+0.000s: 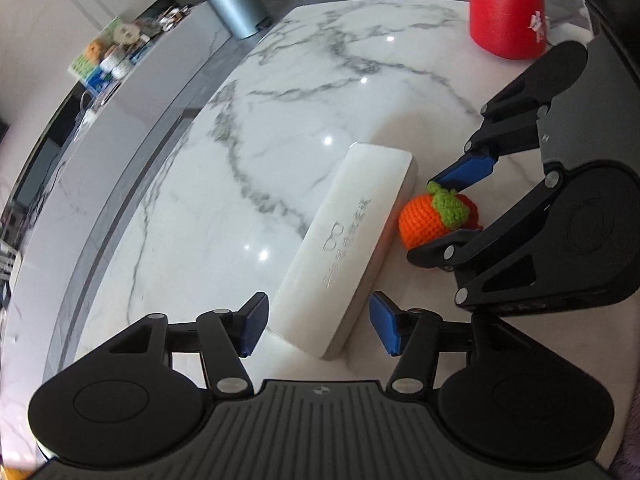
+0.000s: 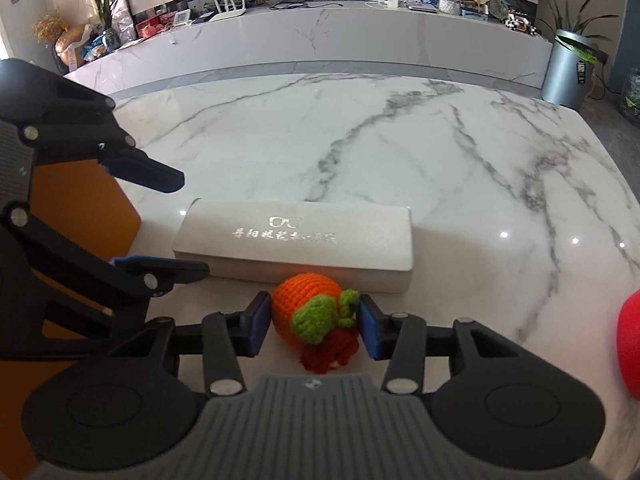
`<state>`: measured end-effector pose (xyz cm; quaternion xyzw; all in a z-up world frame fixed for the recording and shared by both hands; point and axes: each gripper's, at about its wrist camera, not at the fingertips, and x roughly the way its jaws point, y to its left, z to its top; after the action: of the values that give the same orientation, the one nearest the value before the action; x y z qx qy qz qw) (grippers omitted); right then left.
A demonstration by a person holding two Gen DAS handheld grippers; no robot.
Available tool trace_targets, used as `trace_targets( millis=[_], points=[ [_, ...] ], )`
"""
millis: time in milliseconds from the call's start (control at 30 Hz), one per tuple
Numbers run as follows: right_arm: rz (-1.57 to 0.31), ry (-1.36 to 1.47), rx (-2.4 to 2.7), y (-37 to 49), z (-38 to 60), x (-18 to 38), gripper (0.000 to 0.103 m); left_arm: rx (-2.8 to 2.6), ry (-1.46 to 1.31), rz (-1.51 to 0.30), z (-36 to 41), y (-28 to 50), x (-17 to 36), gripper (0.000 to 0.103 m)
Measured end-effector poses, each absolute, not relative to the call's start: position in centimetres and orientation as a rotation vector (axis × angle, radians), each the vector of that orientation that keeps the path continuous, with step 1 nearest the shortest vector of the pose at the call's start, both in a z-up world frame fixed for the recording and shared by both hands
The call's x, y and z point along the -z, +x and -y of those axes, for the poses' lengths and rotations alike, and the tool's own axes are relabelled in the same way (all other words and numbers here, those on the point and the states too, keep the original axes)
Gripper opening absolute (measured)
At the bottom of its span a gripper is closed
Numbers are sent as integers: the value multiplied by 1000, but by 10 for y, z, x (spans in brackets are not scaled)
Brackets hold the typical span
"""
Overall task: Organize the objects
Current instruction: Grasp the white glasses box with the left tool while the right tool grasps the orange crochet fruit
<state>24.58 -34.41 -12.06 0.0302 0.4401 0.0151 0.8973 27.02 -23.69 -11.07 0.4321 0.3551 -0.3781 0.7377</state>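
Left fingers: the left gripper point(image 1: 316, 326) stood wide apart, its 2 blue pads point(image 1: 253, 322) on either side of the near end of the white case, with a gap showing on each side.
Left contact: neither pad pressed on the case; nothing was gripped.
Right fingers: the right gripper point(image 2: 314, 326) stood at a middling width, its 2 blue pads point(image 2: 260, 322) flanking the crocheted orange.
Right contact: the right-hand pad touched the green leaf; the left-hand pad sat right at the orange yarn. Whether the pads truly squeezed the toy could not be told.
Crocheted orange point(image 2: 306, 310): it lay on the marble between the right gripper's pads, leaf turned toward the camera, a red knitted bit point(image 2: 332, 350) below it, just beside the long side of the case.
White case point(image 1: 344, 240): a long closed glasses case with silver lettering, flat on the tabletop, one end between the left pads, the rest stretching away.
Marble table point(image 2: 360, 140): white with grey veins, bearing both things.
Red cup point(image 1: 506, 16): upright at the table's far edge in the left wrist view, well apart from both grippers.
Grey planter point(image 2: 568, 68): on the floor beyond the table.
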Motion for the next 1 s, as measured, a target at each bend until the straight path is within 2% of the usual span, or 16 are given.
trace_targets(
  millis=[300,600,1000],
  points=[
    [-909,107,56,235,369,122,48,993,1049,-778,274,286,124,79],
    [-909,99,46,236,377,122,48,1042,1069,-881,295,310,147,80],
    [-917,137,67,231,388,122,48,1003,965,-873,296,303,145,74]
  ],
)
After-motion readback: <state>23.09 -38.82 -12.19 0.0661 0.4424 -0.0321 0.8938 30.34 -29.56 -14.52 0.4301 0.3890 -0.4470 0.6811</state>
